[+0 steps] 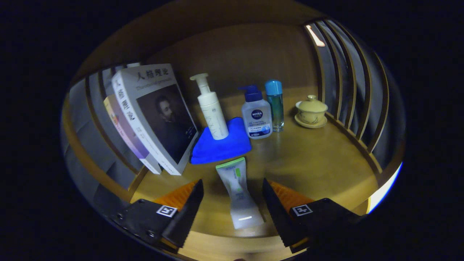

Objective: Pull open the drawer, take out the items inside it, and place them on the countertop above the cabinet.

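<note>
Two fingers of the gripper (232, 197) stood spread wide, a white and green tube (239, 194) lying flat on the wooden countertop (311, 163) between them, touching neither. Just beyond the tube lay a blue cloth (219, 145) bearing a white pump bottle (212, 108). Books (152, 119) leaned beside it, and a lidded cup (311, 110) stood well apart.

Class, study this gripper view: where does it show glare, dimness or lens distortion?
Gripper view: dim and warm overall; glare strip on the lying tube between the open gripper fingers; bright patch high on the slatted side rails, which the fisheye bows into curves; the countertop edge bends likewise.
</note>
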{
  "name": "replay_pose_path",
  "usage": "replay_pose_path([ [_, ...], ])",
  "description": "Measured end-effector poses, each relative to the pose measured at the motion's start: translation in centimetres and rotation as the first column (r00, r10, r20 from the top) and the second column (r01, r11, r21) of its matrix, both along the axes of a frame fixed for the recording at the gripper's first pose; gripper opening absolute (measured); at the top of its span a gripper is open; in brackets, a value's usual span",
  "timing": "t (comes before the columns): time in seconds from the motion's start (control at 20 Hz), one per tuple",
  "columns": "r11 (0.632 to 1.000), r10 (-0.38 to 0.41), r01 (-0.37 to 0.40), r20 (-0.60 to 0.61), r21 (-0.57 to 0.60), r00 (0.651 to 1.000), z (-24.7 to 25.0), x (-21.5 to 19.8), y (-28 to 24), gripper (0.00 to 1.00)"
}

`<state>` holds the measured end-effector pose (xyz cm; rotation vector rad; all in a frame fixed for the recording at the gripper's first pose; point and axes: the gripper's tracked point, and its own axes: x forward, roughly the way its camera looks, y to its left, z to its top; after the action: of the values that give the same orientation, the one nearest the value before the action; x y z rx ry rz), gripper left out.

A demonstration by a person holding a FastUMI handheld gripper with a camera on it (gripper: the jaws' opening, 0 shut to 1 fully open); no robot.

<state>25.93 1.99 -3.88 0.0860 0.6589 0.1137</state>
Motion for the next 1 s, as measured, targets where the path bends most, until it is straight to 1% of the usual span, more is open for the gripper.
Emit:
replay_pose_path([
  [0.05, 0.999, 0.014, -0.013, 0.030, -0.035, 0.999, 0.4, -0.6, 0.0, 0.98],
  [0.15, 0.996, 0.051, -0.044, 0.096, -0.073, 0.994, 1.8, -2.5, 0.4, 0.98],
  [0.25, 0.994, 0.083, -0.070, 0.153, -0.085, 0.985, 2.7, -5.0, 1.0, 0.98],
  [0.35, 0.994, 0.088, -0.073, 0.200, -0.078, 0.976, 3.2, -7.7, 1.2, 0.98],
  [0.45, 0.996, 0.075, -0.063, 0.252, -0.058, 0.965, 3.6, -9.8, 1.2, 0.98],
  [0.6, 0.999, 0.032, -0.017, 0.319, -0.052, 0.947, 3.6, -12.9, 0.3, 0.98],
  [1.0, 0.995, 0.019, 0.030, 0.456, -0.099, 0.890, 3.0, -22.0, 0.4, 0.98],
])
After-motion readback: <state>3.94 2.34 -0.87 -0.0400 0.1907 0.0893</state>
